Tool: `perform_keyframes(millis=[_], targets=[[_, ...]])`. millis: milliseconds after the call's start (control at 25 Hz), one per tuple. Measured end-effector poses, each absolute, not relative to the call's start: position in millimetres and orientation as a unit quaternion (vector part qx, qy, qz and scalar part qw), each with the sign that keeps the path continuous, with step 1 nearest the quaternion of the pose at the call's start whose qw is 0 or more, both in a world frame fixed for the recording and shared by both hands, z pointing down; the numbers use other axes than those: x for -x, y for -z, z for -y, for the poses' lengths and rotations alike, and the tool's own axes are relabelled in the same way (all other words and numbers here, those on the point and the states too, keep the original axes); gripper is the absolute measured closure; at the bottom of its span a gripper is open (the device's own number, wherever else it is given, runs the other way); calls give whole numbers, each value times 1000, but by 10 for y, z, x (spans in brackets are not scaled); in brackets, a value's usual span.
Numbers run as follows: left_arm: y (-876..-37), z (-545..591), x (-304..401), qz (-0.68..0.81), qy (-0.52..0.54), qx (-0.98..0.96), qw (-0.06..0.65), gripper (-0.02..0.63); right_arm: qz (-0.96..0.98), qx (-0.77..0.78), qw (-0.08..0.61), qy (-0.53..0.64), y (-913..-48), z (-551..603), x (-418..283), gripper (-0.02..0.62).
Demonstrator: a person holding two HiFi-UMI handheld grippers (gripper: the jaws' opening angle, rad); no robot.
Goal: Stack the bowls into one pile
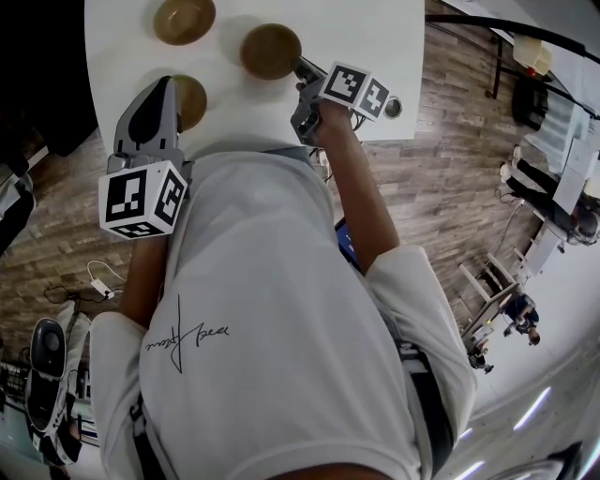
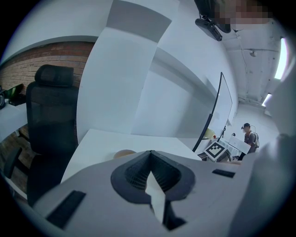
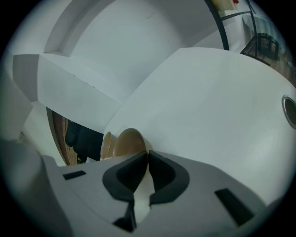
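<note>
Held left claw (image 2: 150,157) and right claw (image 3: 147,155) pressed together, empty; risked shoving nearby round brown wooden bowl (image 1: 270,51) toward white bench's (image 1: 375,37) far edge unless spread.

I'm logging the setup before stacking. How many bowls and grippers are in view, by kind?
Brown bowls: 3
Grippers: 2, left gripper and right gripper
Total: 5
</note>
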State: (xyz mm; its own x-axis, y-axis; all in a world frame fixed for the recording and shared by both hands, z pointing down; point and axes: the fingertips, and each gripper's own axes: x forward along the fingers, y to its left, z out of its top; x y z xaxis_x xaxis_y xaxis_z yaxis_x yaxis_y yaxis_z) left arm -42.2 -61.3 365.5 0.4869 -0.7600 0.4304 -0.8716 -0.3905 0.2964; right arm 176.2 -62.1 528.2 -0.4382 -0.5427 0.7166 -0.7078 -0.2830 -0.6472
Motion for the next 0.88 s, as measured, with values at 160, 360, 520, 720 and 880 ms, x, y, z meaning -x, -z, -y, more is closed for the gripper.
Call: perform_keyframes(millis=[160,360,520,720,880], targets=[[-3656,602,453,496,-113,-825,246,603,595,-521,66,-609,-5264,630,-1724,572],[-3648,598,512,502,-109,-821,248,603,601,-517,65,-607,-5192,675,-1667,572],[-3662,592,557,505,-106,-818,252,603,608,-514,71,-601,-5152,710,-1609,572],[-3659,589,607,508,-104,-817,253,603,616,-507,74,-598,-5102,763,-1529,572],[-3658,565,673,514,-103,-812,255,603,621,-503,72,-597,-5050,790,-1472,572]])
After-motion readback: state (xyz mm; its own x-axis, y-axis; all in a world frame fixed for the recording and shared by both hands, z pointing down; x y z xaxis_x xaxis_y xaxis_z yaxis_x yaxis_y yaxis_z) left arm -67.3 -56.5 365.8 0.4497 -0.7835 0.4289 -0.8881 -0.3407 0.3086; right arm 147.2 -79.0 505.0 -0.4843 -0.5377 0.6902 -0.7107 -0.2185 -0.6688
